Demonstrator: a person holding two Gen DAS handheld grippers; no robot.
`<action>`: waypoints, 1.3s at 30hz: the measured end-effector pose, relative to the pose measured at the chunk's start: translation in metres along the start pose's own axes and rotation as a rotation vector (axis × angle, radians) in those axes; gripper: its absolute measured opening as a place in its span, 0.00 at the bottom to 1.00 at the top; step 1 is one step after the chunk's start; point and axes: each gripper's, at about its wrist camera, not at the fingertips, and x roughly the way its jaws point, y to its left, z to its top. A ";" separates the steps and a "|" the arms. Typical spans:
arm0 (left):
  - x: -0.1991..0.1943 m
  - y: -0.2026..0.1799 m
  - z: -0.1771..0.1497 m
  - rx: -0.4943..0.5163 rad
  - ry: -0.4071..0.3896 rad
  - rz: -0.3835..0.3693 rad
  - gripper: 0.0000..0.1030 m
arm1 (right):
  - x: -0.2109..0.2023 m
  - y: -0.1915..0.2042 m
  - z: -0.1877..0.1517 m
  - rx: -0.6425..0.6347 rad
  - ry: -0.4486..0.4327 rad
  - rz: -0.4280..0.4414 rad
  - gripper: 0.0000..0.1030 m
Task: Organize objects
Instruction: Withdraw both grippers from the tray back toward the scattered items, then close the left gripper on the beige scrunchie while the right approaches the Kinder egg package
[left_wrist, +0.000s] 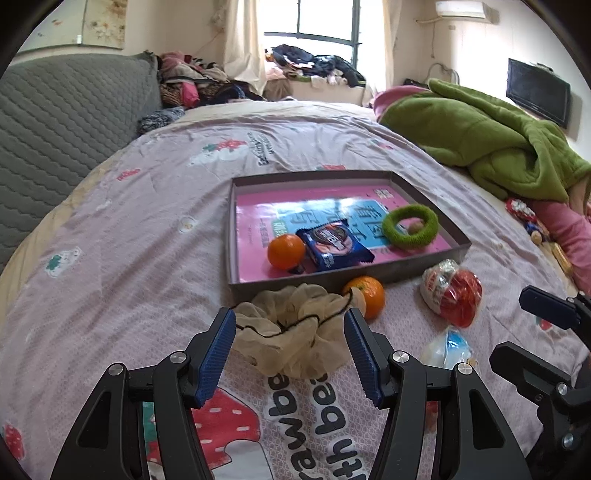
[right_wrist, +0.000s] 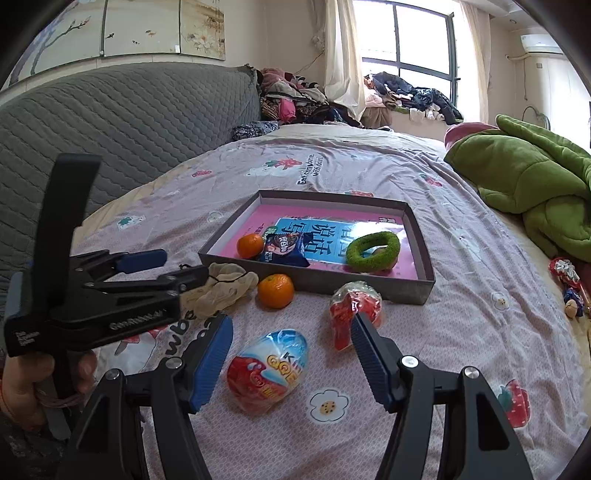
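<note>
A grey shallow box (left_wrist: 236, 206) (right_wrist: 421, 291) lies on the bed and holds a pink book, an orange (left_wrist: 286, 251), a blue snack pack (left_wrist: 334, 245) and a green ring (left_wrist: 410, 225). My left gripper (left_wrist: 290, 349) is open around a beige scrunchie (left_wrist: 291, 332), which lies on the sheet in front of the box. A second orange (left_wrist: 365, 295) (right_wrist: 276, 290) sits beside it. My right gripper (right_wrist: 291, 354) is open, with a wrapped egg-shaped candy (right_wrist: 269, 369) between its fingers. A red wrapped sweet (right_wrist: 354, 314) (left_wrist: 452, 295) lies just beyond its right finger.
A green blanket (left_wrist: 487, 140) is heaped at the right of the bed. A grey quilted headboard (left_wrist: 55, 140) rises at the left. Clothes are piled by the window (left_wrist: 314, 66). Small toys (right_wrist: 569, 284) lie at the bed's right edge.
</note>
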 end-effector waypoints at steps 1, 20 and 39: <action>0.001 0.000 -0.001 0.001 0.003 -0.001 0.61 | 0.000 0.000 -0.001 0.000 0.002 -0.001 0.64; 0.008 -0.012 -0.018 0.070 0.054 -0.018 0.61 | 0.001 0.005 -0.011 0.006 0.037 -0.012 0.64; 0.025 -0.005 -0.021 0.092 0.020 0.015 0.61 | 0.028 0.004 -0.027 0.136 0.128 -0.009 0.64</action>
